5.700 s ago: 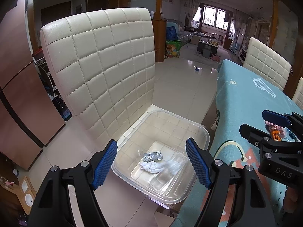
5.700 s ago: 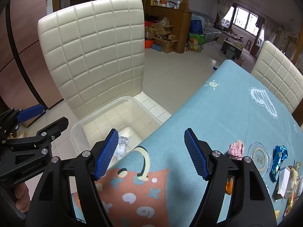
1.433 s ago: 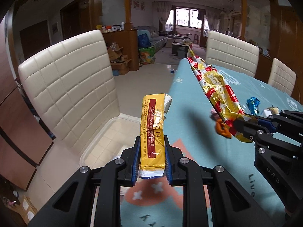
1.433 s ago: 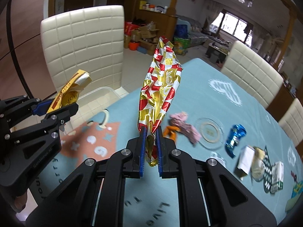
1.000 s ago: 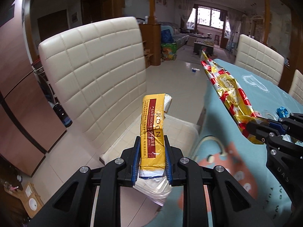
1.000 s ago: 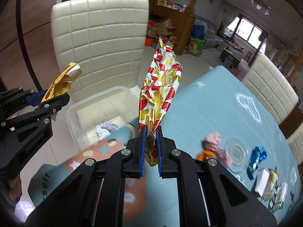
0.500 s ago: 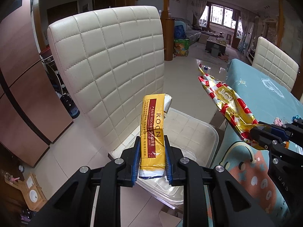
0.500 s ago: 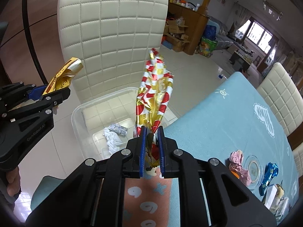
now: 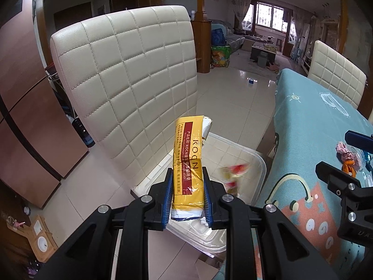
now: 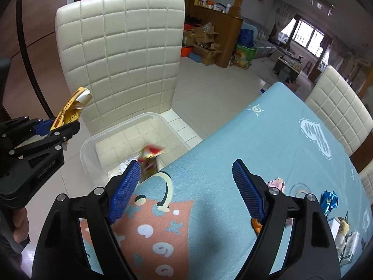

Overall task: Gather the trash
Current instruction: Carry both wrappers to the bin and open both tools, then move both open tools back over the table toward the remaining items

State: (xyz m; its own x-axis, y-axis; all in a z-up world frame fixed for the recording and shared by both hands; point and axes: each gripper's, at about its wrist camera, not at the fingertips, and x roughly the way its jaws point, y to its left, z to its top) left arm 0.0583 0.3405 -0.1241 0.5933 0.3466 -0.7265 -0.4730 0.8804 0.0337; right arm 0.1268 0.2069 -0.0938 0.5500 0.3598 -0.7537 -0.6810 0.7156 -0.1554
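Right drop made, left drop next.
Right tool (image 10: 186, 184) spread, red-gold wrapper (image 10: 150, 161) blurred over clear bin (image 9: 260, 163) on chair; left tool (image 9: 187, 196) pinches yellow packet (image 9: 187, 161) — centre over bin, then release.

Right claw (image 10: 186, 186) open, foil wrapper (image 10: 150, 161) released.

My left gripper (image 9: 187, 194) has its fingers (image 9: 168, 196) clamped tight around what it carries; my right gripper (image 10: 186, 186) points forward, fingers (image 10: 247, 192) spread wide.
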